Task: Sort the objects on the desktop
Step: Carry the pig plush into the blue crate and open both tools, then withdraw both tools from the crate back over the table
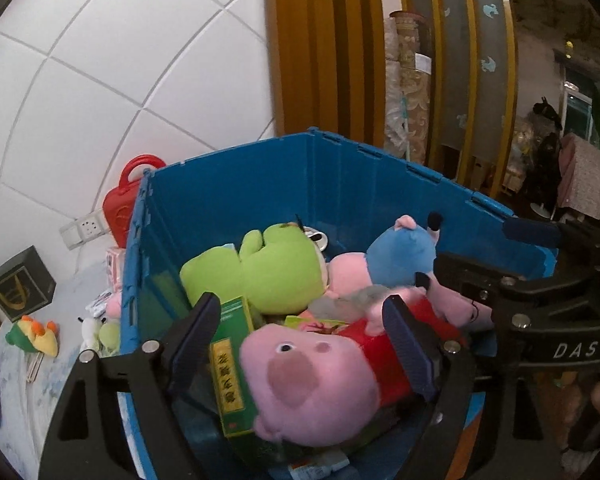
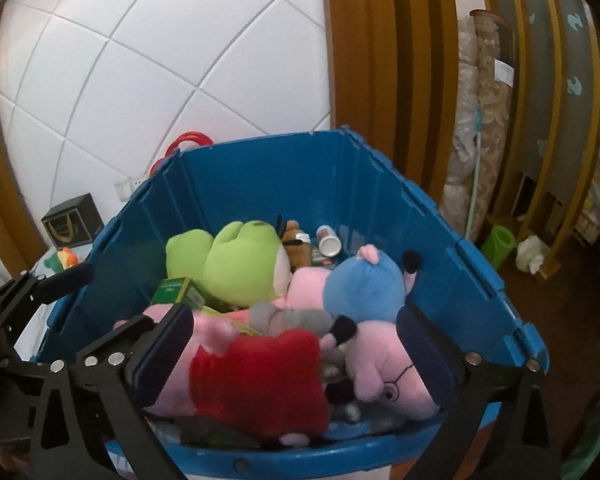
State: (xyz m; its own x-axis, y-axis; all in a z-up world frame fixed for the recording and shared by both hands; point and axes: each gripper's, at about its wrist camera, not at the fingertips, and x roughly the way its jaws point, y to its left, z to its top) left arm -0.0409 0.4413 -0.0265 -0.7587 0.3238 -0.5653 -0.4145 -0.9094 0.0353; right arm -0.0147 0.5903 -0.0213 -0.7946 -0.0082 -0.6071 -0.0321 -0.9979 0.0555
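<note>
Hovering spread over the blue bin (image 2: pixel 260 184), both grippers flank the pink pig plush (image 1: pixel 320 376) unpinched; dropping looks done, withdrawal next.

Soft toys piled in the bin, odds and ends left of it on the surface.

We see the blue plastic bin (image 1: pixel 340 184) holding a green frog plush (image 1: pixel 260 268) at the back left, a blue-bodied pig plush (image 1: pixel 400 256) to its right, and a pink pig plush in a red dress (image 1: pixel 320 376) in front; a green cardboard box (image 1: pixel 232 368) lies left of that pig. Left of the bin, a red plastic case (image 1: pixel 120 208) stands behind a dark cube box (image 1: pixel 20 284).
</note>
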